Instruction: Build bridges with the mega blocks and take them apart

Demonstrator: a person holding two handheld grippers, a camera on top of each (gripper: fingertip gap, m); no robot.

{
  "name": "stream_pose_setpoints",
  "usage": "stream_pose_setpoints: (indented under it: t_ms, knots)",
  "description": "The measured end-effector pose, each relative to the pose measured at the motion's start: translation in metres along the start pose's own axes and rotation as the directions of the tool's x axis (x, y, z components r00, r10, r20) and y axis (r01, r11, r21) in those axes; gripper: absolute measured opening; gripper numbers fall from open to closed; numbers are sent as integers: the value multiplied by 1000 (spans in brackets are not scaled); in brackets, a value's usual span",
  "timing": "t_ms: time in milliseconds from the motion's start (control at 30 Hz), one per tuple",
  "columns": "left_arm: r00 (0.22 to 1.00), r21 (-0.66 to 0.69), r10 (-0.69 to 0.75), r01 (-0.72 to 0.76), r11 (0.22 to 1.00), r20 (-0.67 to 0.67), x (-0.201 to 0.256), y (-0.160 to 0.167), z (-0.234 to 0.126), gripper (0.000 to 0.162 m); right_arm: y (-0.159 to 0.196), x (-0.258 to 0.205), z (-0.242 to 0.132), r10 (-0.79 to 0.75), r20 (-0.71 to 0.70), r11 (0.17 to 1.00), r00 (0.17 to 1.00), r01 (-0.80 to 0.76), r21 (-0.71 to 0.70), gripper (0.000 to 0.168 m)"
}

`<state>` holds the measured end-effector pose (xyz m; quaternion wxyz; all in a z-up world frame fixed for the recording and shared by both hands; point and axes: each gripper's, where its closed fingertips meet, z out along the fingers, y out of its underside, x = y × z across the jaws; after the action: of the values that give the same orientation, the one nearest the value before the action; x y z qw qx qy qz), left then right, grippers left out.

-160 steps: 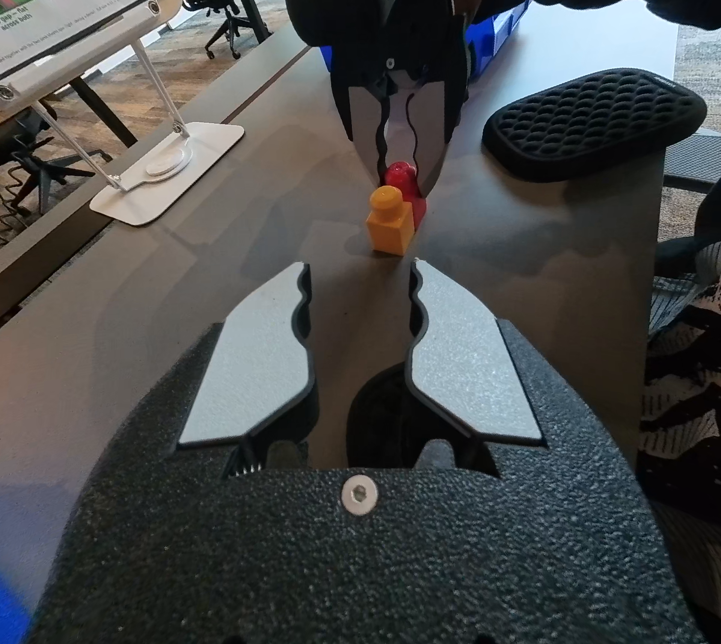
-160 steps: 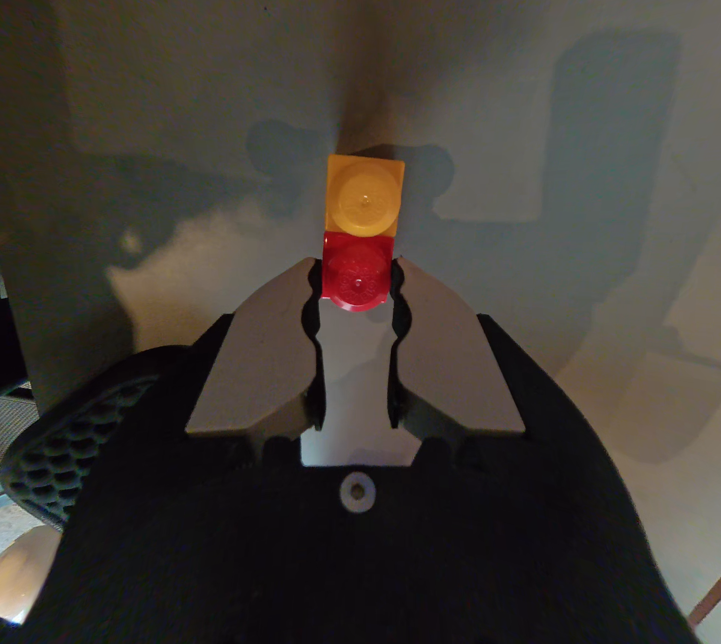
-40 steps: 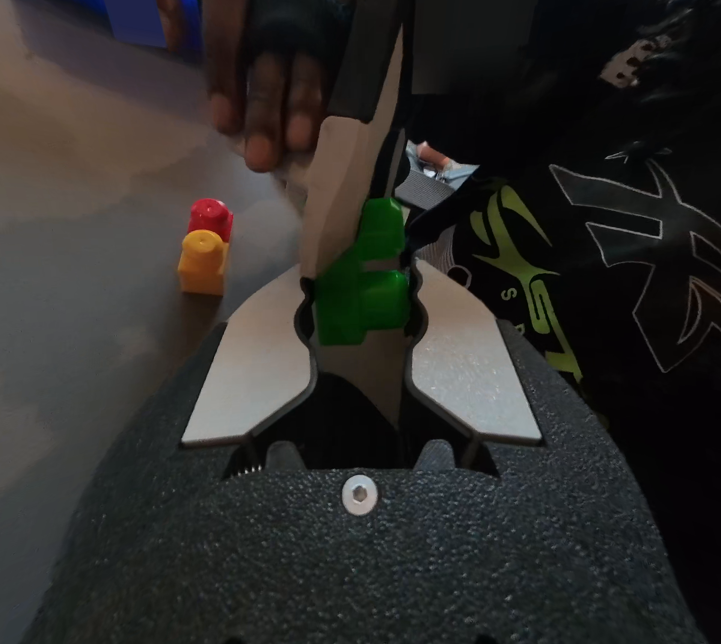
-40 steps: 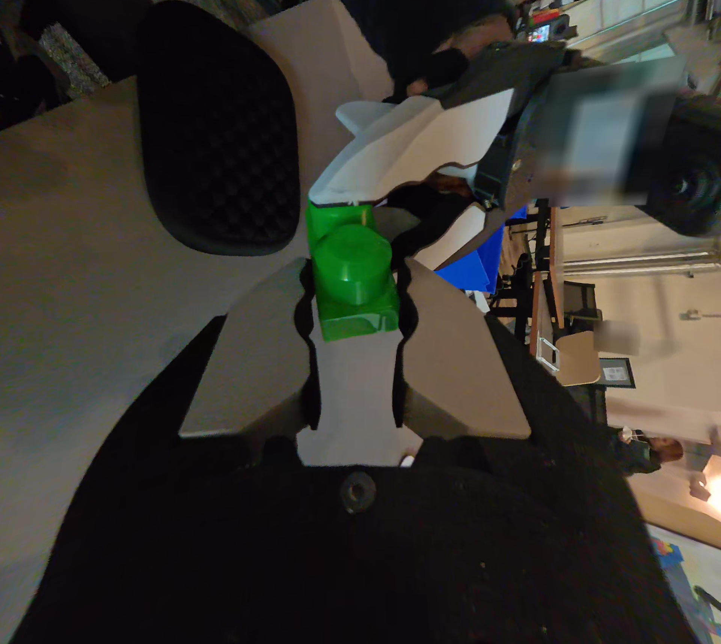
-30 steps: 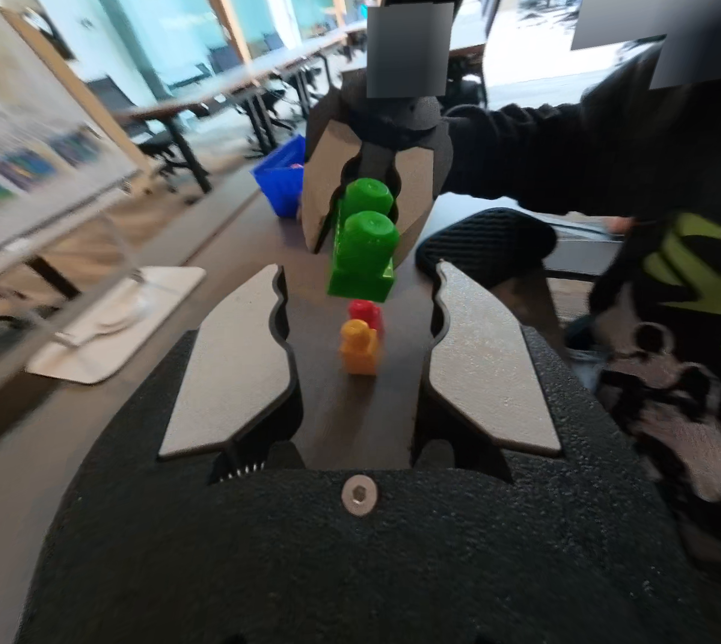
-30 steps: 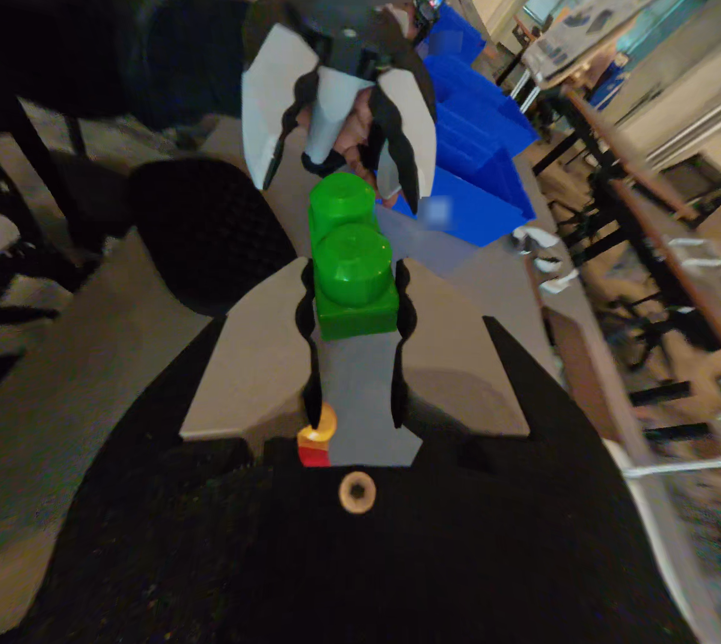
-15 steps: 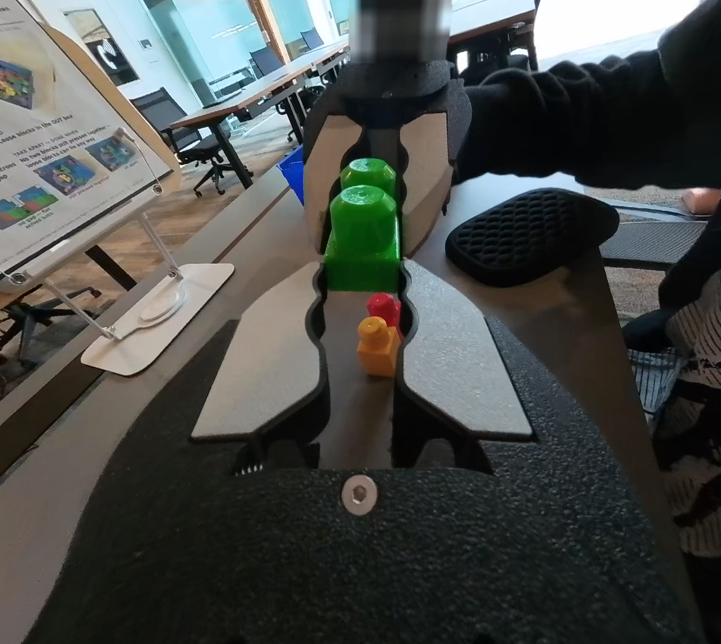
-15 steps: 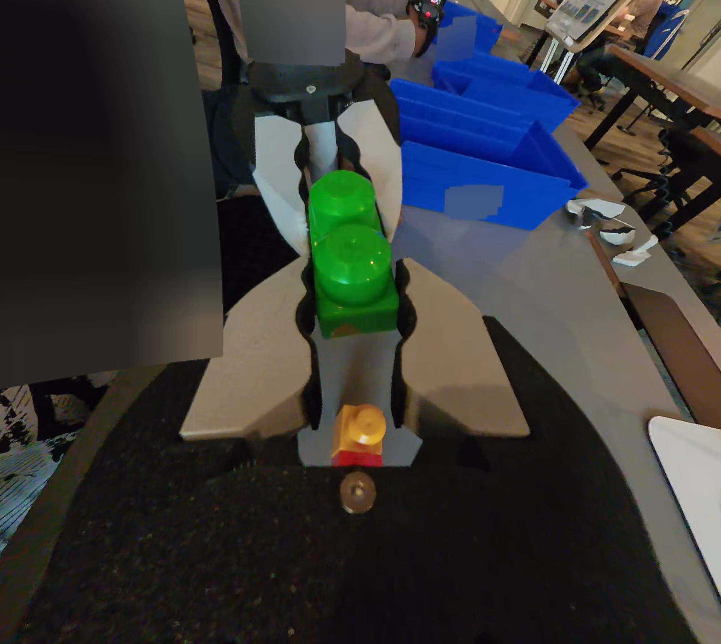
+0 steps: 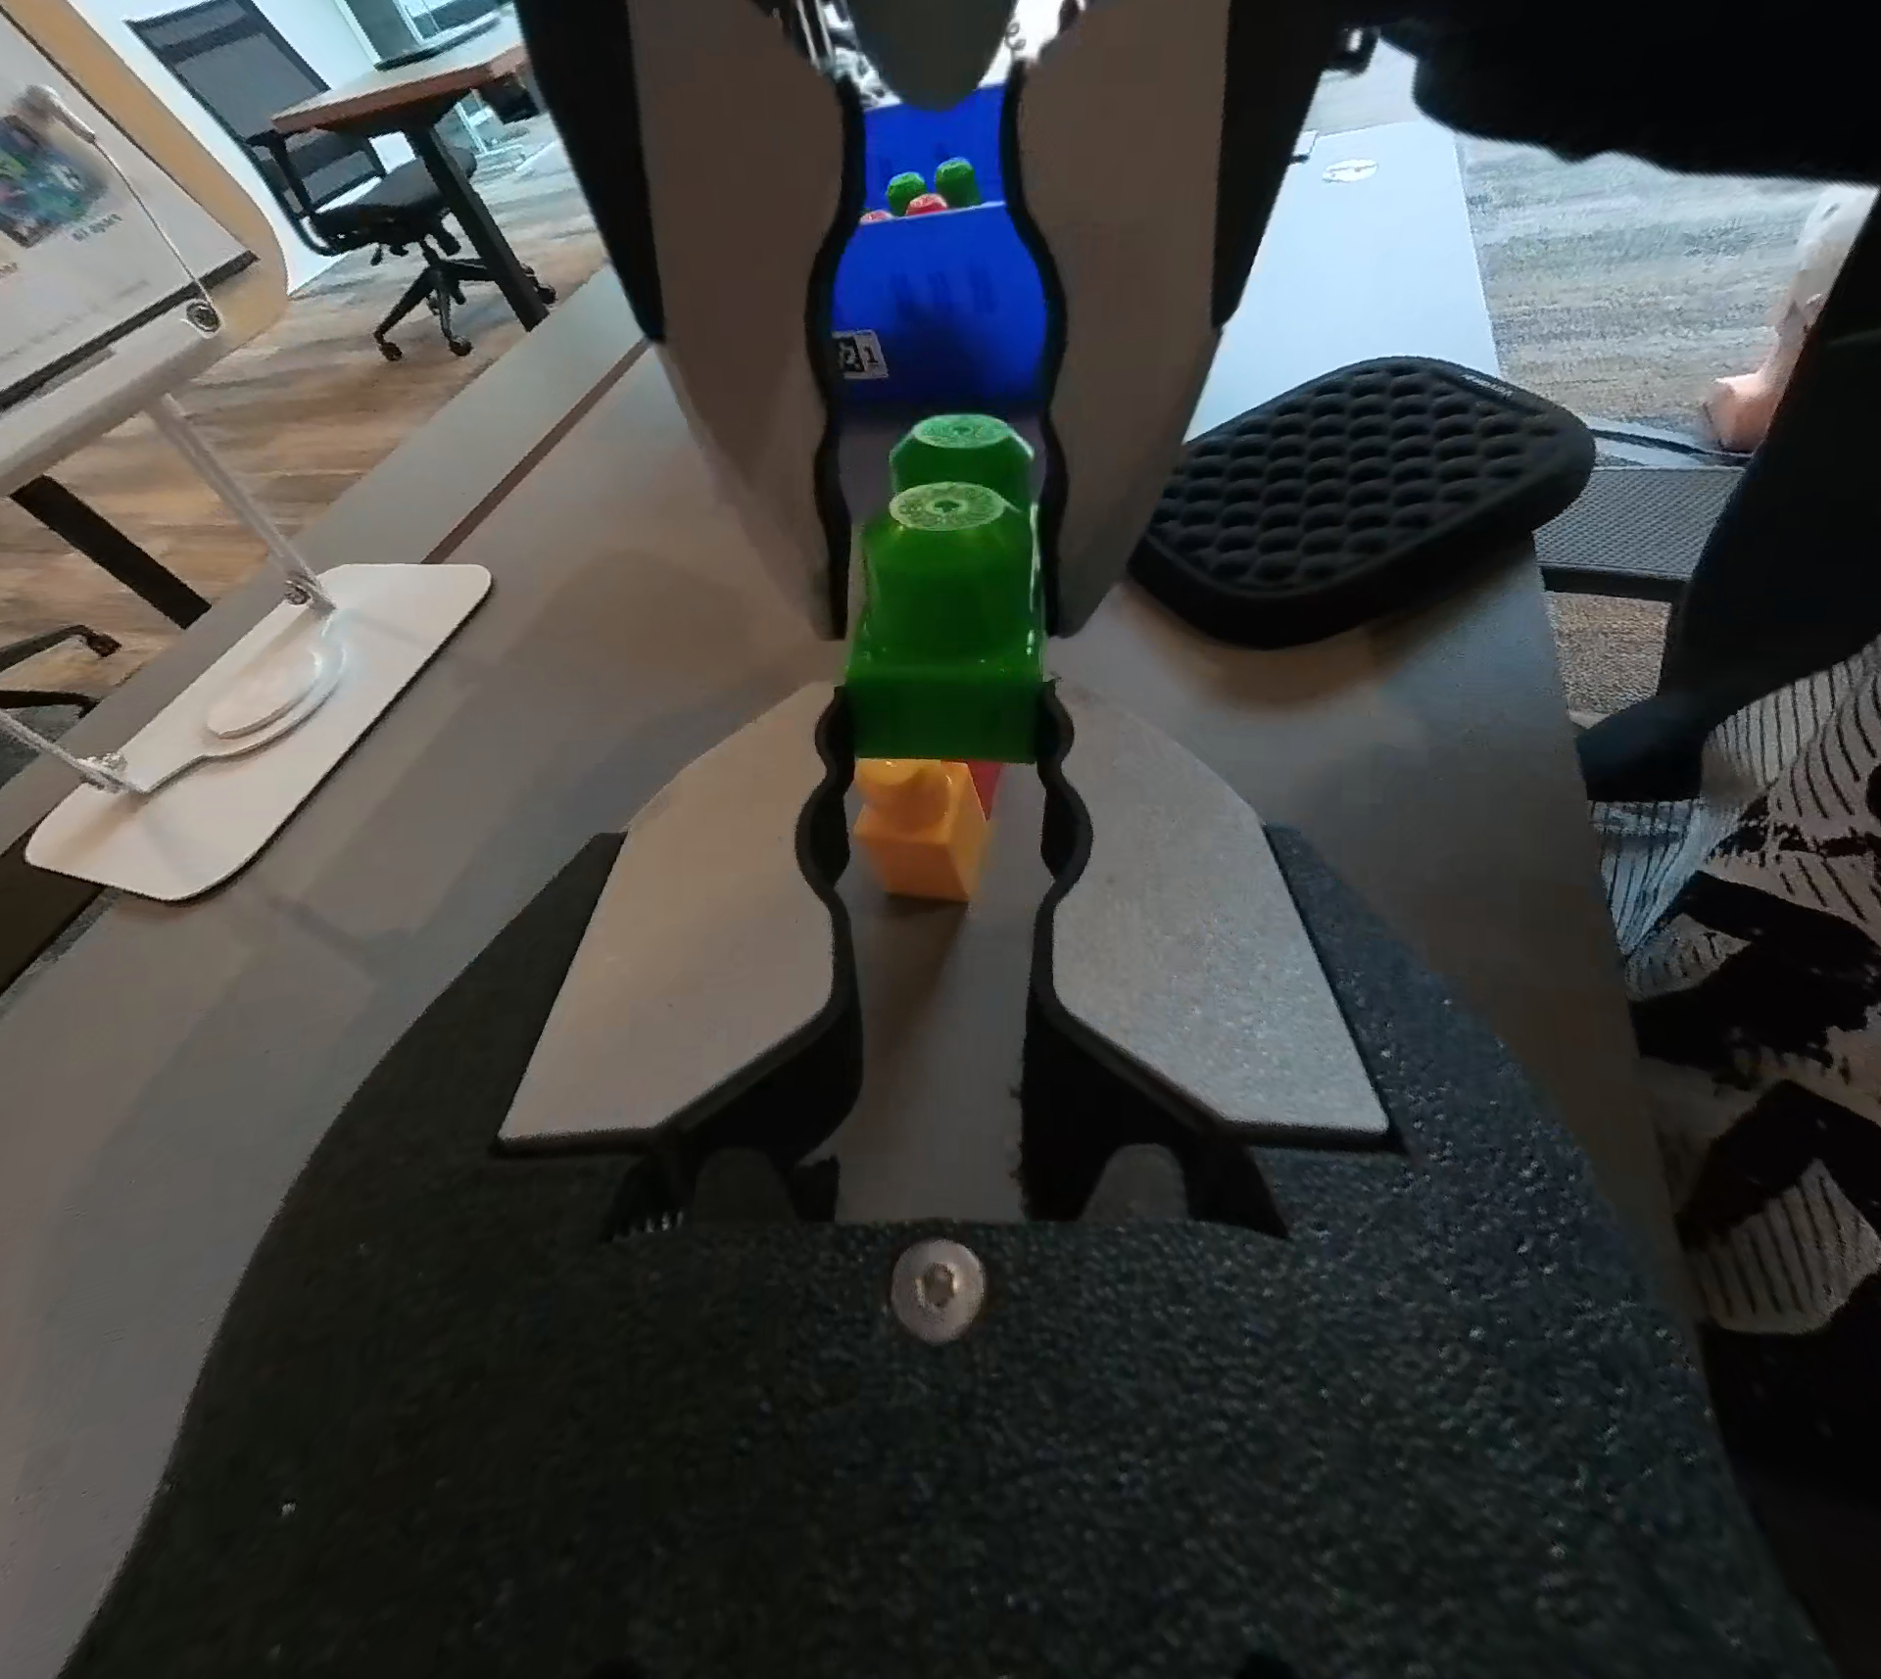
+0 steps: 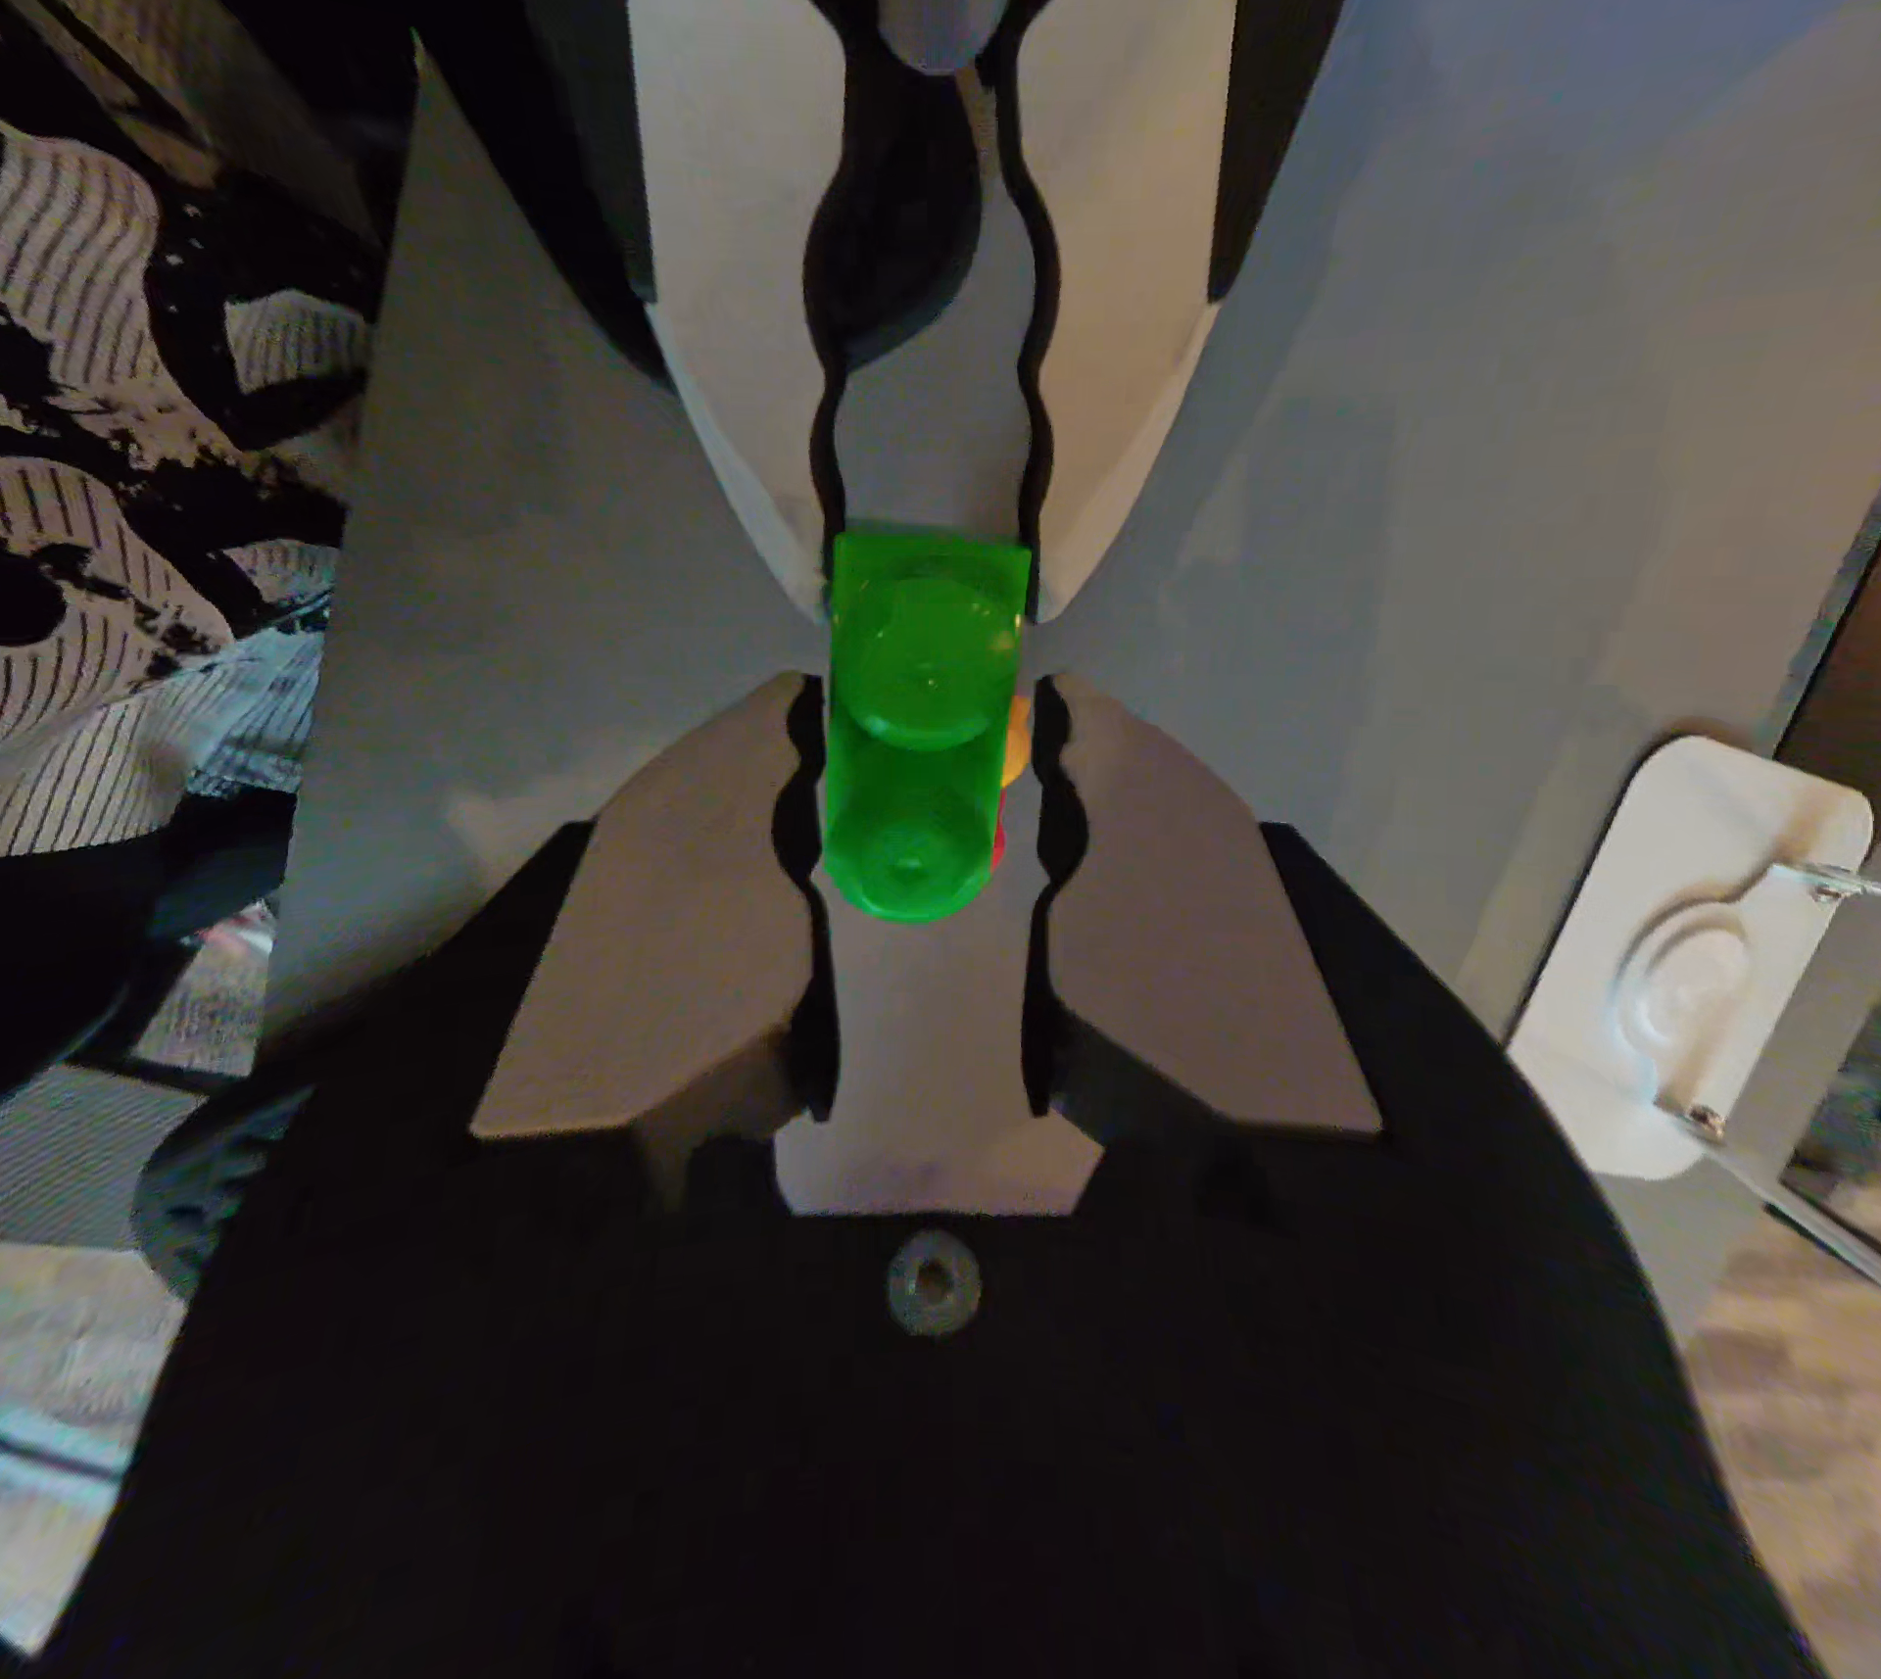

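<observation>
I hold a green two-stud block (image 9: 947, 612) between both my claws, low in the centre of each view. My left gripper (image 9: 942, 719) is closed down to the block's width, its fingertips pressed against the near end of the block's base in the middle of the left wrist view. My right gripper (image 9: 942, 602) comes in from the top of that frame, pointing toward me, its grey fingers flanking the far end of the same block; in the right wrist view (image 10: 926, 775) its tips stand just beside the block's sides, narrowed to about block width, though I cannot tell whether they truly press it.

Directly under the green block, the orange single-stud block (image 9: 921, 836) stands on the grey table (image 9: 509, 714), with the red block (image 9: 985, 780) touching it behind. The green block sits over their studs; whether it is fully seated I cannot tell. From above, in the right wrist view, only slivers of orange (image 10: 1013, 740) and red (image 10: 999, 836) peek out at the green block's right edge.

A black honeycomb-textured pad (image 9: 1354, 500) lies on the table at centre right of the left view. A blue bin (image 9: 936, 287) holding green and red blocks shows between the right gripper's fingers near the top centre. A white stand base (image 9: 265, 704) rests at the left edge, carrying a display board (image 9: 92, 205) in the upper left. An office chair (image 9: 346, 205) stands beyond it.
</observation>
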<state>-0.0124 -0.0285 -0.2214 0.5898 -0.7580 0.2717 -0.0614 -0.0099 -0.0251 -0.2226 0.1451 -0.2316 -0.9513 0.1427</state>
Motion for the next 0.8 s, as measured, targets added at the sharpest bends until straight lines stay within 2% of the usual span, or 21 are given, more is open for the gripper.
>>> stream_pose_setpoints:
  t_ms: [233, 300, 400, 533, 667, 733, 800]
  knots:
    - [1000, 8, 3, -3, 1000, -28, -3, 9, 8, 36, 13, 2, 8, 23, 5, 992, 1000, -22, -127, 34]
    - [999, -11, 46, -46, 999, -7, -11, 20, 13, 53, 27, 7, 9, 35, -8, 984, 999, -36, -175, 33]
    - [997, -64, 46, -50, 997, -55, -13, 43, 23, 70, 43, 10, 12, 77, 0, 975, 997, -75, -210, 34]
    - [993, -49, 35, -41, 998, -109, -19, 61, 28, 76, 61, 15, 20, 112, 5, 963, 994, -107, -246, 34]
    - [986, -60, 1, -11, 998, -165, -23, 76, 30, 104, 68, 19, 28, 134, 18, 960, 991, -125, -251, 34]
    - [984, -52, -14, 5, 999, -176, -25, 82, 31, 112, 69, 19, 33, 136, 28, 960, 990, -125, -251, 34]
    - [984, -38, -22, 15, 999, -177, -27, 85, 31, 111, 69, 19, 38, 136, 43, 960, 990, -121, -253, 34]
